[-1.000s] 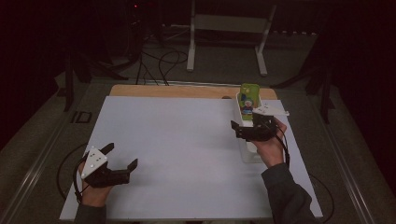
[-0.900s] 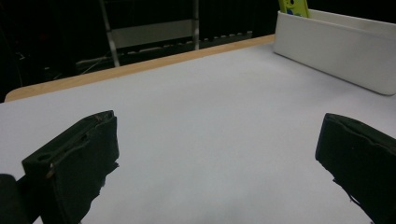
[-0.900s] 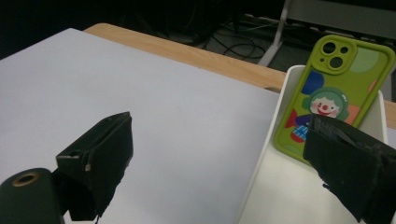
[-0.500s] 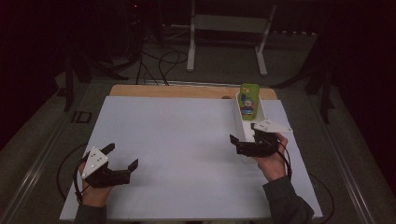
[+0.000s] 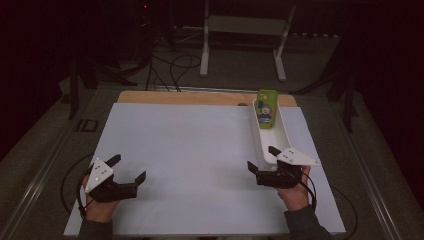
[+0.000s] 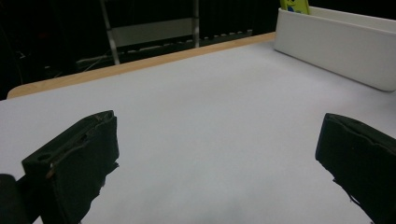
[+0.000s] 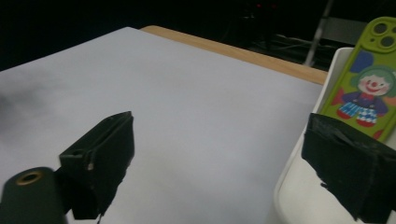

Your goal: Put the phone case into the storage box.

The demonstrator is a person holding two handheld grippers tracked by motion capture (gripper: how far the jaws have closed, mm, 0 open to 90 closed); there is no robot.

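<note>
A green phone (image 5: pixel 266 107) with a clown picture on its case leans upright at the far end of a long white tray (image 5: pixel 257 142) on the right of the table. My right gripper (image 5: pixel 261 157) is open and holds nothing, at the tray's near end, one jaw over the tray's corner. In the right gripper view the phone (image 7: pixel 369 88) stands beyond the right jaw, inside the tray (image 7: pixel 299 186), well apart from my right gripper (image 7: pixel 224 158). My left gripper (image 5: pixel 129 166) rests open on the near left of the white table top. Ahead of my left gripper (image 6: pixel 215 158) is bare table, with the tray (image 6: pixel 336 42) far off.
The white table top (image 5: pixel 190 145) has a wooden strip (image 5: pixel 200 97) along its far edge. Beyond the table are a white stand (image 5: pixel 240 40), cables on the floor (image 5: pixel 175 65) and dark surroundings. Cables trail from both grippers off the near edge.
My right gripper has drawn back along the tray from near the phone to the tray's near end. The phone stays in the tray. The left gripper has not moved.
</note>
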